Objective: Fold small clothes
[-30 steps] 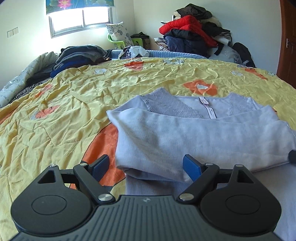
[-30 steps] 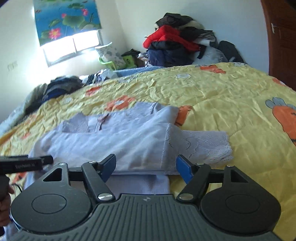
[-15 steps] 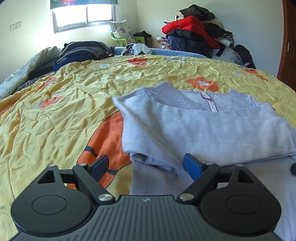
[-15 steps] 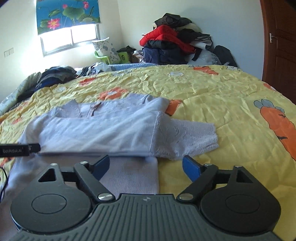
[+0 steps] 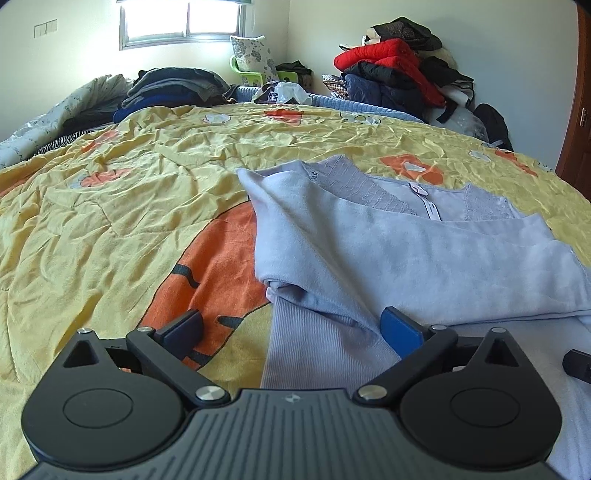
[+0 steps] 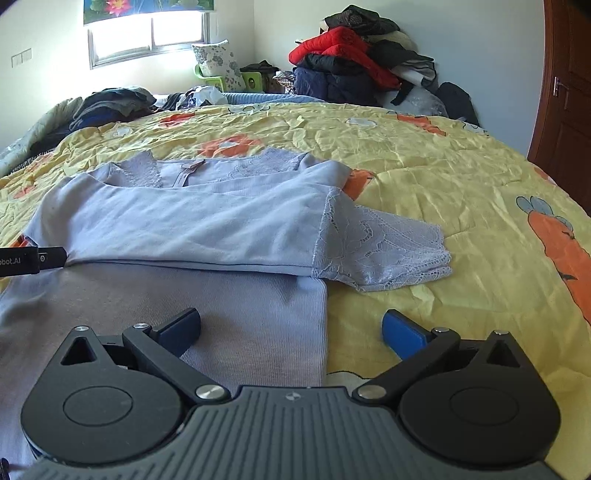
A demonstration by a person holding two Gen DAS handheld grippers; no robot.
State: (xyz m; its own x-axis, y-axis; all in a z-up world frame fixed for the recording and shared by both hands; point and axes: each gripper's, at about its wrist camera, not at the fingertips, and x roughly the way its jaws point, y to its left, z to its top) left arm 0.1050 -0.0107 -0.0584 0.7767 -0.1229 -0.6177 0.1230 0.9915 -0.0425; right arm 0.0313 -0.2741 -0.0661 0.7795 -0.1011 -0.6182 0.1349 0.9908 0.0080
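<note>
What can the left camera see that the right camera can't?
Only the left wrist view shows the shirt's left folded edge and the big orange patch beside it.

Only the right wrist view shows the lace sleeve sticking out over the quilt, the carrot picture and the flower poster.

Both show the purple shirt on the yellow quilt, the window, the red jacket pile, and open, empty jaws on the left gripper and right gripper.
</note>
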